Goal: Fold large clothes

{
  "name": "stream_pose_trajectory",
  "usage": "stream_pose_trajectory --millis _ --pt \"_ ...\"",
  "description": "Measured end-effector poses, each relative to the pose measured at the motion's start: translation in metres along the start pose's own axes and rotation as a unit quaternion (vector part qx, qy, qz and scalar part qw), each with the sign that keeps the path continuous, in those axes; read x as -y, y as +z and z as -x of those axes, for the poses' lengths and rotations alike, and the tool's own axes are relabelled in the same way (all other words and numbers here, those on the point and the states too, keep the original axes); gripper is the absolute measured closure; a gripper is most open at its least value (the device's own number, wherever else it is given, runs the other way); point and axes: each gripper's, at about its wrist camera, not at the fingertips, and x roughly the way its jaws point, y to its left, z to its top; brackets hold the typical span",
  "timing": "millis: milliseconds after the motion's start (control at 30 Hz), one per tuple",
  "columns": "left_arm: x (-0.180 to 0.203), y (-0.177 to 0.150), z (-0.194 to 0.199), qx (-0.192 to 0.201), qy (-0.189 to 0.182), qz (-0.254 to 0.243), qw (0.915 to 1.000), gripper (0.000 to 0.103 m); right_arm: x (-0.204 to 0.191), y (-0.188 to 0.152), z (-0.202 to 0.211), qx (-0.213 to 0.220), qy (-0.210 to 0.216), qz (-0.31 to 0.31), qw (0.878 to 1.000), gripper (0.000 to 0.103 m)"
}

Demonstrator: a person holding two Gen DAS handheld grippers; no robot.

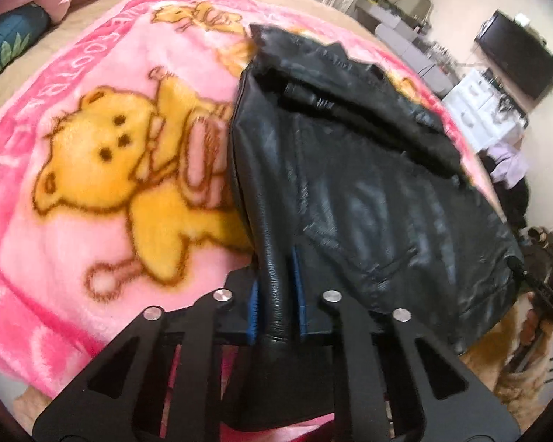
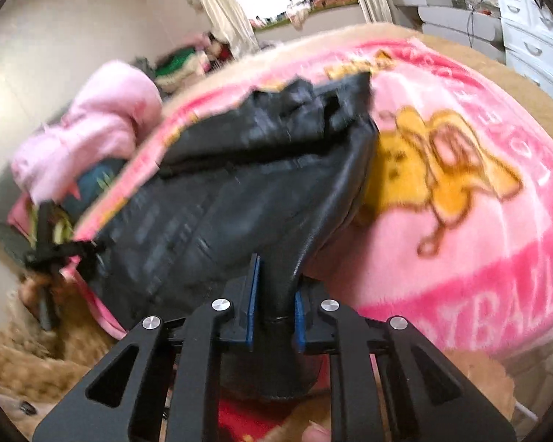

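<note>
A: Where's the jacket rn?

B: Black leather jacket (image 1: pixel 368 191) lies on the pink bear blanket (image 1: pixel 92 184) over the bed, toward the blanket's edge nearest the cameras, collar end far off. Its near hem is lifted off the blanket.

A: Grippers?

B: Left gripper (image 1: pixel 276 302) is pinched tight on a rolled bit of hem, blue pads pressing leather from both sides. Right gripper (image 2: pixel 276 309) same, clamped on the other hem corner. Both w/ leather between the jaws, nothing spread.

A: What could go wrong?

B: Imo the leather's stiff and slick, and each grip holds only a narrow bunch, so a fast pull toward the collar could let a corner slide out. Sleeve is piled loose on top near the collar; it may flop off and spoil the fold. Uneven lift btw the two hands would skew the crease. Plush blanket could drag along too.

A: Any writing?

B: Blanket border reads approx "FOOTBALL", partly cut off, plus "LOVE" by the bear. No brand visible on the jacket.
</note>
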Motion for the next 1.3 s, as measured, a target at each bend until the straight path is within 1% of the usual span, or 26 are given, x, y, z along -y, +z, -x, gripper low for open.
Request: stream_pose_trajectory --millis 33,133,267,333,433,600,700,767,933,1033,1100,1300 --pt "0.002 0.007 0.007 0.010 -0.013 0.003 0.9999 0.097 -0.001 0.004 0.001 0.007 0.004 0.001 1.000 0.090" --pt "0.008 0.025 0.021 0.034 -0.034 0.004 0.9988 0.098 -0.006 0.024 0.008 0.035 0.014 0.004 0.999 0.090" --pt "0.017 0.053 0.035 0.067 -0.056 0.009 0.9961 0.098 -0.008 0.058 0.012 0.072 0.017 0.001 0.997 0.091" --pt "0.021 0.069 0.039 0.084 -0.062 0.011 0.9944 0.098 -0.003 0.069 0.015 0.086 0.018 -0.009 0.996 0.091" --pt "0.022 0.093 0.040 0.101 -0.082 0.030 0.9911 0.098 0.005 0.091 0.013 0.109 0.011 -0.027 0.994 0.091" --pt "0.025 0.128 0.035 0.122 -0.088 0.051 0.9873 0.098 0.018 0.124 -0.002 0.136 0.004 -0.042 0.990 0.091" --pt "0.031 0.147 0.027 0.130 -0.083 0.047 0.9869 0.098 0.026 0.142 -0.016 0.141 0.001 -0.054 0.989 0.091" --pt "0.033 0.159 0.018 0.134 -0.076 0.046 0.9870 0.097 0.029 0.154 -0.027 0.142 -0.009 -0.057 0.988 0.091" --pt "0.028 0.191 -0.007 0.129 -0.068 0.058 0.9876 0.097 0.043 0.183 -0.059 0.130 -0.036 -0.070 0.988 0.091" --pt "0.023 0.205 -0.020 0.126 -0.060 0.063 0.9882 0.097 0.055 0.195 -0.074 0.125 -0.051 -0.081 0.988 0.091" --pt "0.019 0.212 -0.029 0.122 -0.057 0.069 0.9884 0.097 0.063 0.201 -0.083 0.120 -0.052 -0.092 0.987 0.091" --pt "0.013 0.227 -0.062 0.107 -0.044 0.072 0.9906 0.097 0.086 0.215 -0.119 0.087 -0.067 -0.127 0.986 0.090"
